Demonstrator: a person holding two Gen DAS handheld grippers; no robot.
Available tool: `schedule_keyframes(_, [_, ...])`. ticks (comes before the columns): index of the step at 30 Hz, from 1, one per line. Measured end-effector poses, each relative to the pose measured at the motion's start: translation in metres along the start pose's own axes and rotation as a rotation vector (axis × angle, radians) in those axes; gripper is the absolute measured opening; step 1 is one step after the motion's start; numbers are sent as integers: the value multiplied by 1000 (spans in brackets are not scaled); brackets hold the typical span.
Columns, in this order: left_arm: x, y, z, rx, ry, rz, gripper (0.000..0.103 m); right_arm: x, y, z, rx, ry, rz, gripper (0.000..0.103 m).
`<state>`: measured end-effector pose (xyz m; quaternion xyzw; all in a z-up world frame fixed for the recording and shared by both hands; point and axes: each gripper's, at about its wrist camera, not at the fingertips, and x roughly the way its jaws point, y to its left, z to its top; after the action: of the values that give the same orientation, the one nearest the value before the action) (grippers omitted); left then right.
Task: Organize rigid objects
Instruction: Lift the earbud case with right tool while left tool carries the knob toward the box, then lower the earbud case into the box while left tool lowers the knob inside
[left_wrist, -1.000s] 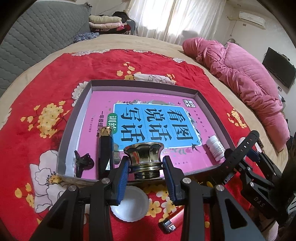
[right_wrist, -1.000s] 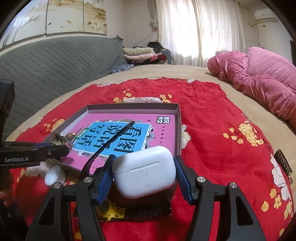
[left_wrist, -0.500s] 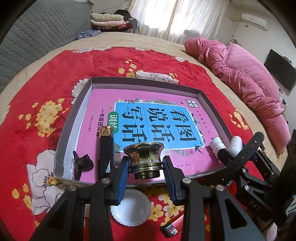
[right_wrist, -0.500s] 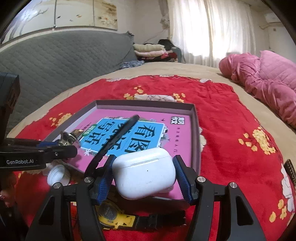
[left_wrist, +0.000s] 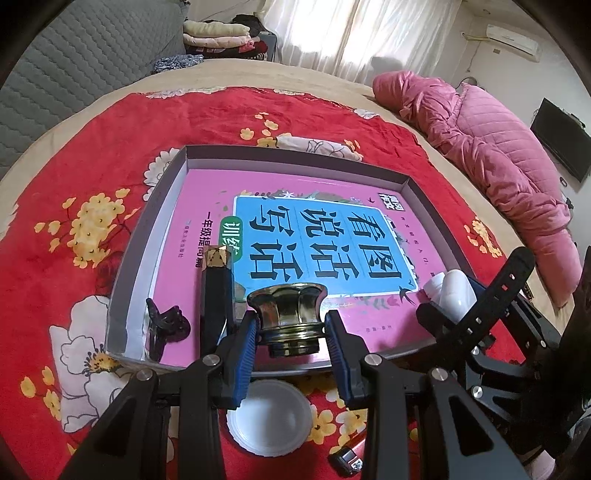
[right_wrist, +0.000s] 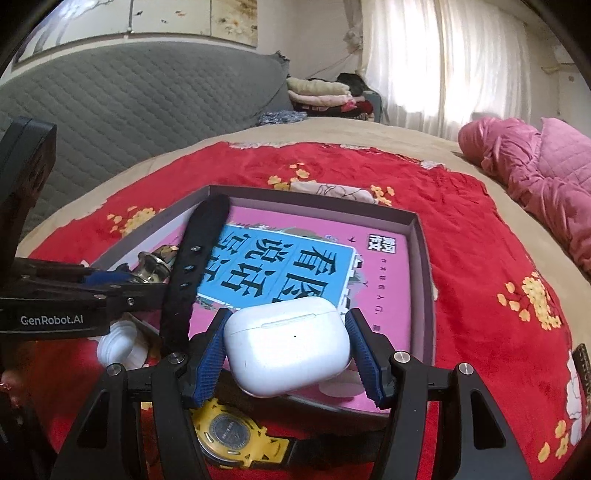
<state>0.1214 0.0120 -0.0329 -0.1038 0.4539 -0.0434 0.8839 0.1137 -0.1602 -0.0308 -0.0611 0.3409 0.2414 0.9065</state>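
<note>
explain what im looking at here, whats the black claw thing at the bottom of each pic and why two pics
There is no robot here. A person holds a two-finger tool in each hand, and each tool carries a wide-angle camera that looks forward along its fingers. So you get two pictures of one scene, one from each tool.

In the left view, the left hand-held gripper is shut on a brass-coloured metal knob. In the right view, the right hand-held gripper has its blue pads against a white earbud case.

The surface is a bed with a red flowered blanket. On it lies a shallow grey box with a pink book inside, plus a black hair clip and a black stick with a gold tip. A white lid and a yellow watch lie outside the box.
</note>
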Motion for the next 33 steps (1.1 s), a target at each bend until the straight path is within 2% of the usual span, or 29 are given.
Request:
schedule_keyframes(8, [7, 3, 2, 1, 7, 6, 37, 17, 15, 7, -80, 57, 21, 64])
schedule_keyframes(19, [15, 1, 5, 10, 20, 9, 37, 33, 12, 14, -56, 142, 29, 64])
schedule_keyframes(27, [17, -1, 6, 16, 37, 21, 37, 46, 13, 25, -65, 259, 24, 64])
schedule_keyframes(33, [18, 4, 9, -13, 46, 33, 37, 53, 18, 34, -92, 290, 50, 64])
